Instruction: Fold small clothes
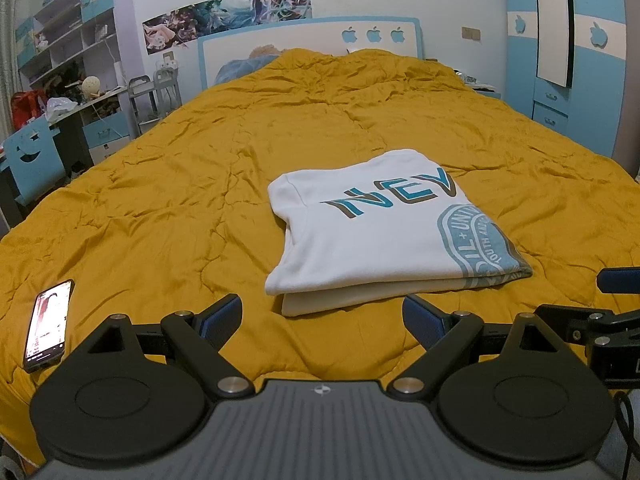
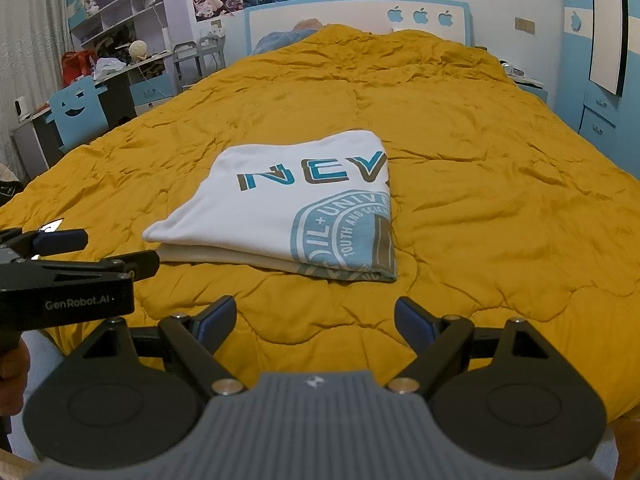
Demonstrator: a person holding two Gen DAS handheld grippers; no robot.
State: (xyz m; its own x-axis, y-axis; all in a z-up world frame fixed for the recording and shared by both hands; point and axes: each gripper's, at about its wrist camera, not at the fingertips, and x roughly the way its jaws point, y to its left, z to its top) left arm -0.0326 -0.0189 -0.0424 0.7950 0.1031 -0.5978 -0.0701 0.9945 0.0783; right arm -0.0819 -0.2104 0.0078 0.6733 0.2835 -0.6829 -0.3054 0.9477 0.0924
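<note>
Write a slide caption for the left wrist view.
Open left gripper hovers before a folded white T-shirt on a mustard quilt, phone beside.

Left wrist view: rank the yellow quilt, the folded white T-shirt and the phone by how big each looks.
1. Yellow quilt, fills most of the frame.
2. Folded white T-shirt.
3. Phone, smallest even though it lies nearer the camera.
Both grippers, left and right, are open and empty.

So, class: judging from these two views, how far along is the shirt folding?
Done: the white shirt lies folded in a neat stack on the yellow quilt. In hand: nothing; the left gripper and right gripper are both open, short of the shirt. Left: seemingly nothing, as no other clothes show on the quilt.
</note>
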